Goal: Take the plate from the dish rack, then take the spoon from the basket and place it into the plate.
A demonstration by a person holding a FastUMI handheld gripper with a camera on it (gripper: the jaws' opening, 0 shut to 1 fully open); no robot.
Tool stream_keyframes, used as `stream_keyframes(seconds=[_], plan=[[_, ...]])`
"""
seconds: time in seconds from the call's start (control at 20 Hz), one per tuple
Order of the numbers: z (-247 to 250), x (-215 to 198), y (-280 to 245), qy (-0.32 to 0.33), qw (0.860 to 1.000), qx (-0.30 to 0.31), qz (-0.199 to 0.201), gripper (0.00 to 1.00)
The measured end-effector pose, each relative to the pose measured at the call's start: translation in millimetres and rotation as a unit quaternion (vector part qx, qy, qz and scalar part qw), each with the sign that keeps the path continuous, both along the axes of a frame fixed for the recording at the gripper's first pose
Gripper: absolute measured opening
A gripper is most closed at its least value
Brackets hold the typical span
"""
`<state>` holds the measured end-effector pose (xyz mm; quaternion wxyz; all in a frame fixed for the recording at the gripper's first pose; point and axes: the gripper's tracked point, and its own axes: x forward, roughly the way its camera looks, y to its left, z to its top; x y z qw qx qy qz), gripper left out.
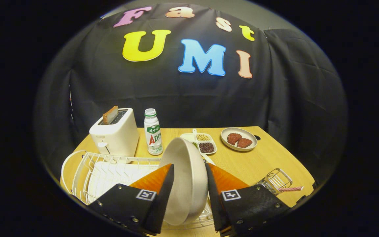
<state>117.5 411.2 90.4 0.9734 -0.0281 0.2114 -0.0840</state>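
Plate (184, 177) first: it stands on edge between the two fingers of the tool (189, 184), both pressing on it, one on each face, so the tool is clenched on the plate. It sits just over the white wire dish rack (87, 171), its lower rim down by the wires; whether it has cleared the slots I cannot tell. Step one looks in hand: taking the plate out. Its round face is upright, turned sideways across the fingers, hollow side toward the left finger, rim running away from the camera. Next move, I'd judge, calls for a straight lift clear of the wires, then tipping it flat onto the worktop (258, 161). Off right, just beyond the right finger, a small wire basket (275, 181) holds the spoon (291, 189), its handle poking out sideways.
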Motion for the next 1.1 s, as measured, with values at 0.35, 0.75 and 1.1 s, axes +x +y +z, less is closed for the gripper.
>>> stream_keyframes(seconds=[0.35,0.75,1.1], plan=[[-4.7,2.2,-6.7,0.04,0.998,-0.037,-0.025,0.23],[22.4,-3.2,3.5,0.048,0.992,-0.111,-0.028,0.18],[39.4,-1.6,-4.9,0.05,0.985,-0.154,-0.054,0.18]])
